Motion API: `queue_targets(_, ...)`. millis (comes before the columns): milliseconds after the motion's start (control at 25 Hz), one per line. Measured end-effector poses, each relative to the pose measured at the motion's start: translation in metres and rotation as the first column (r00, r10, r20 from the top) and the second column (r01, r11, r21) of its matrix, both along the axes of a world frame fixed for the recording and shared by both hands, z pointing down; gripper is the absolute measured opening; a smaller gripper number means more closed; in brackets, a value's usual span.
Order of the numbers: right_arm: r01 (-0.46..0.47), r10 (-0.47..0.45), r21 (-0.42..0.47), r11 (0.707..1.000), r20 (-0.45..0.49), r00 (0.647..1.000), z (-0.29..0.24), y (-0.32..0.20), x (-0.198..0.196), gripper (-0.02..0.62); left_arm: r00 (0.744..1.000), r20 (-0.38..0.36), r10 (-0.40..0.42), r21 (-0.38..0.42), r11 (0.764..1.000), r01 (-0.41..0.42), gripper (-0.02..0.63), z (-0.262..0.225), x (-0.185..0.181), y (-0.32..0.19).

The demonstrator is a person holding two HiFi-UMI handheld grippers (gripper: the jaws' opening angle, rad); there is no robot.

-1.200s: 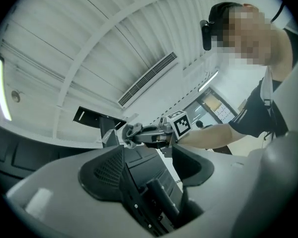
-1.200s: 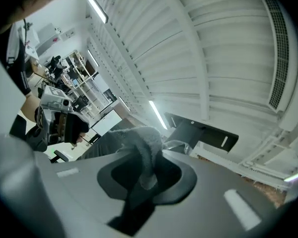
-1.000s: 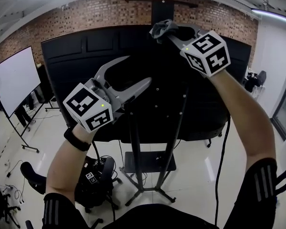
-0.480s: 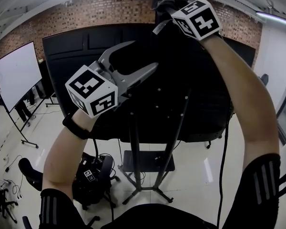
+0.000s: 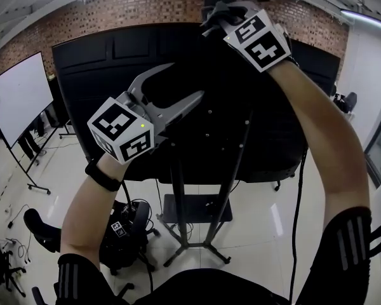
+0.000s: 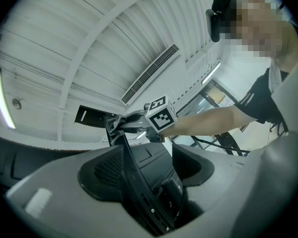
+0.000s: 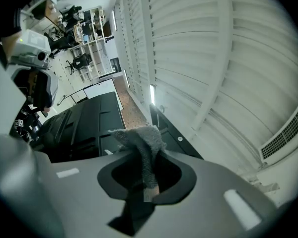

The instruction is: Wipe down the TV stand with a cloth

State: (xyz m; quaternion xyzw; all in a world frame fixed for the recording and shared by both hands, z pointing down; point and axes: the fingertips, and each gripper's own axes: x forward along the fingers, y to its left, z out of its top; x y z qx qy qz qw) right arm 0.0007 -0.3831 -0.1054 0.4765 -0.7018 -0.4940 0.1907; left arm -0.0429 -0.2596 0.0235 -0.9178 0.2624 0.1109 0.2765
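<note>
The black back of the TV (image 5: 114, 62) sits on a tall black stand (image 5: 179, 196) in front of me. My right gripper (image 5: 223, 11) is raised to the top of the stand's upright and is shut on a grey cloth (image 5: 211, 14). In the right gripper view the cloth (image 7: 139, 140) sticks up from the pinched jaws (image 7: 148, 185). My left gripper (image 5: 185, 81) is open at mid-height before the TV's back. In the left gripper view a black screwed rail (image 6: 139, 182) runs between its spread jaws, with the cloth (image 6: 118, 124) at the rail's top.
A whiteboard on wheels (image 5: 16, 100) stands at the left. A black chair with gear (image 5: 124, 234) is on the floor left of the stand's base plate (image 5: 193, 208). A black cable (image 5: 298, 196) hangs at the right. A brick wall is behind.
My right gripper has carried the cloth up and a little left, to the top of the upright. The left gripper has stayed open and barely shifted.
</note>
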Motion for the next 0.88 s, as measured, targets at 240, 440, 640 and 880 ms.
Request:
queue_targets(240,0.005,-0.005,-0.006,1.000,-0.007,1.000,0.040,-0.002,0.006,0.058,1.000,-0.006,0.009,-0.032,0.999,-0.010,0.325,0.031,0.007,-0.003)
queue_targets(440,-0.002,0.001,-0.024,1.000,-0.023,1.000,0.069,-0.002,0.007,0.058,1.000,0.005,0.009,-0.026,1.000,-0.009,0.327,0.046,0.009,0.002)
queue_targets(640,-0.022,0.020,-0.050,0.998,-0.039,0.999,0.102,-0.005,0.013,0.058,1.000,0.003,0.012,-0.049,0.999,-0.012,0.327,0.065,0.009,0.000)
queue_targets(880,-0.055,0.047,-0.031,0.998,-0.201,0.979,0.156,-0.006,0.007,0.058,1.000,0.002,0.005,-0.074,0.997,-0.004,0.326,0.088,0.008,0.001)
